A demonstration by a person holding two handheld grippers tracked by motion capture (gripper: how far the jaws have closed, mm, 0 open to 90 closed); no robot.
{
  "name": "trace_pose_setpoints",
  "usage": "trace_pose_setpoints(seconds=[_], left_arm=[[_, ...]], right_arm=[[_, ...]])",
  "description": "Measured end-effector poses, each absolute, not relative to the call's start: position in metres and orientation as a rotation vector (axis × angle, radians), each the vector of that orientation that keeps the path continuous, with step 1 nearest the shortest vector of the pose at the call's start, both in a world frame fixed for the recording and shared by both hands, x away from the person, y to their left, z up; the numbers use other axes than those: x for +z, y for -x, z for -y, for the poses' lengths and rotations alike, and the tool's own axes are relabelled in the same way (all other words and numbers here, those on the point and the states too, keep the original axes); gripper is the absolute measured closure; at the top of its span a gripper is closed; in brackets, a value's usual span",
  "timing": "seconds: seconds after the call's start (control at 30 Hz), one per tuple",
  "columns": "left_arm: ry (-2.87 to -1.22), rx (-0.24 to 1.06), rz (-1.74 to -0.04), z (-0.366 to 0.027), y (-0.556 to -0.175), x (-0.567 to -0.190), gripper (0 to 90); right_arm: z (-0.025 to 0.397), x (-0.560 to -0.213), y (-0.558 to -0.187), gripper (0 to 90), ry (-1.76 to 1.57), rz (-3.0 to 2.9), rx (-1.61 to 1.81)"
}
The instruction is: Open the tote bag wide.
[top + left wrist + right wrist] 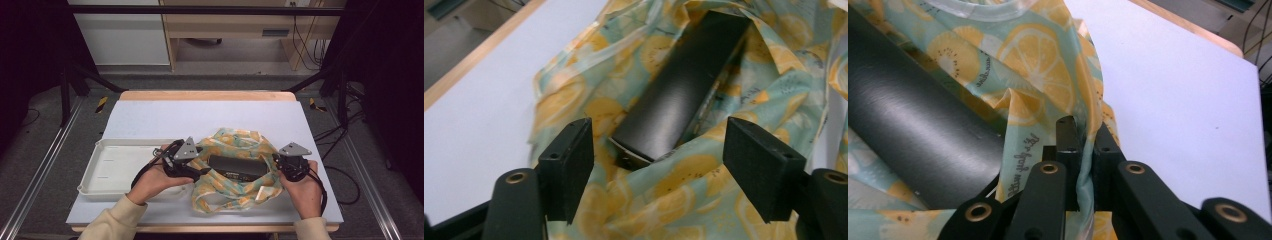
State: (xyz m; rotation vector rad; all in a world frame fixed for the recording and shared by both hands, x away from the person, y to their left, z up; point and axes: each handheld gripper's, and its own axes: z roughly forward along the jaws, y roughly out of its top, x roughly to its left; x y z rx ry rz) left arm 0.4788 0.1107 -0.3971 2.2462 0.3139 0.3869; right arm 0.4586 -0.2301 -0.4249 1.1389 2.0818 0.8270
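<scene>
Lemon-print cloth bag (235,167) lying mid-surface, mouth agape, just right of a white tray (117,167). Inside — a long black box (236,167), slanted, one end poking out toward the left gripper (196,170). Left fingers (569,167) spread wide, either side of the box's near end, gripping nothing. Right gripper (280,162) at the bag's right rim — fingers (1068,150) pressed together, pinching a fold of the fabric. White surface (165,117) bare beyond.
</scene>
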Motion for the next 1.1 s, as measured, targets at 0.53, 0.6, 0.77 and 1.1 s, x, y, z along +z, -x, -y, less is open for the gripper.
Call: trace_pose_setpoints(seconds=[0.53,0.6,0.77,1.1], left_arm=[[-2.365,0.327,-0.212,-0.107,-0.477,-0.418,17.2],[-2.372,0.337,-0.201,-0.107,-0.475,-0.419,17.3],[-2.427,0.368,-0.202,-0.105,-0.476,-0.426,25.3],[-2.434,0.371,-0.218,-0.109,-0.476,-0.426,42.7]], right_arm=[[0.231,-0.423,-0.45,77.8,-1.11,-2.077,0.878],[0.231,-0.422,-0.449,77.0,-1.111,-2.074,0.885],[0.231,-0.422,-0.45,71.6,-1.109,-2.065,0.882],[0.223,-0.421,-0.45,46.5,-1.11,-2.097,0.876]])
